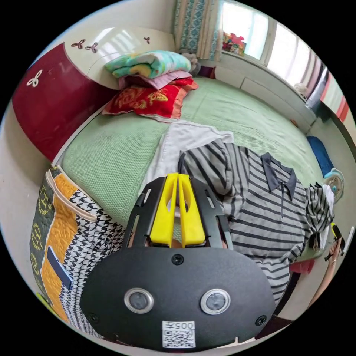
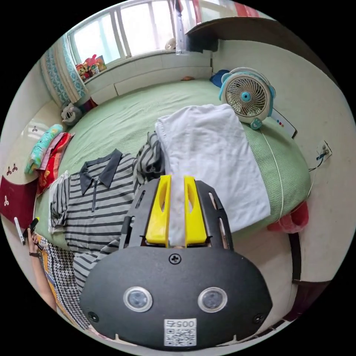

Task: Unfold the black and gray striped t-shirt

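Left gripper view: left gripper [image 1: 178, 178] jaws together at the tips, above the striped shirt [image 1: 256, 211], spread flat on a green bed [image 1: 111, 155]. Right gripper [image 2: 177, 181] jaws slightly apart over a white cloth [image 2: 211, 148].

T-shirt [image 1: 259, 207] black-gray striped; bedsheet [image 1: 111, 155] green; pillow [image 1: 148, 100] red; tool [image 1: 178, 178] jaws yellow.

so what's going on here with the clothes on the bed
A person is working at a green bed with a yellow-jawed gripper in each hand. The black and gray striped t-shirt lies spread out, collar up, with both sleeves still bunched. The left gripper hovers near one sleeve with its jaws almost closed; whether it holds cloth is unclear. The right gripper is slightly open over a white garment beside the shirt. A small fan stands on the bed.
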